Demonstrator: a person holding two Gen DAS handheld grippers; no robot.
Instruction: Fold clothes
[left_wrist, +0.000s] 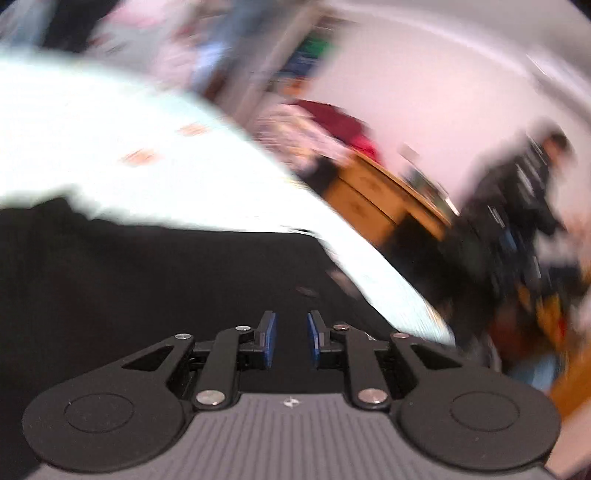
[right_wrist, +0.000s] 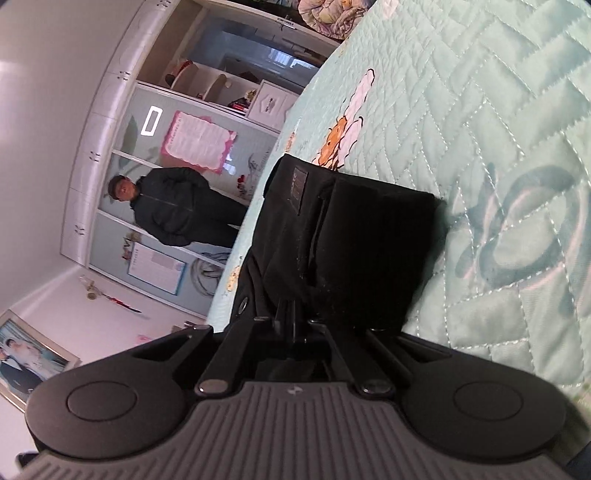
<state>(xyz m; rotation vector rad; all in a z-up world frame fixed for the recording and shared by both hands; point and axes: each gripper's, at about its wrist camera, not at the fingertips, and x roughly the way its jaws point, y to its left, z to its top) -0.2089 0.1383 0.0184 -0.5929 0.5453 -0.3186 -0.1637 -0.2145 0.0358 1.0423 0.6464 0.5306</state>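
Note:
A black garment (right_wrist: 354, 236) lies folded on the mint quilted bedspread (right_wrist: 480, 129). My right gripper (right_wrist: 291, 317) is shut on the black garment's near edge, its fingers pressed together in the cloth. In the blurred left wrist view the black garment (left_wrist: 166, 288) spreads over the bedspread (left_wrist: 129, 147). My left gripper (left_wrist: 291, 343) hangs just above it, its blue pads (left_wrist: 271, 343) a small gap apart and holding nothing.
A person in dark clothes (right_wrist: 177, 206) stands by a white wardrobe (right_wrist: 122, 122). A framed photo (right_wrist: 22, 362) hangs on the wall. In the left wrist view a wooden desk (left_wrist: 384, 195) with piled clothes (left_wrist: 317, 129) stands beyond the bed.

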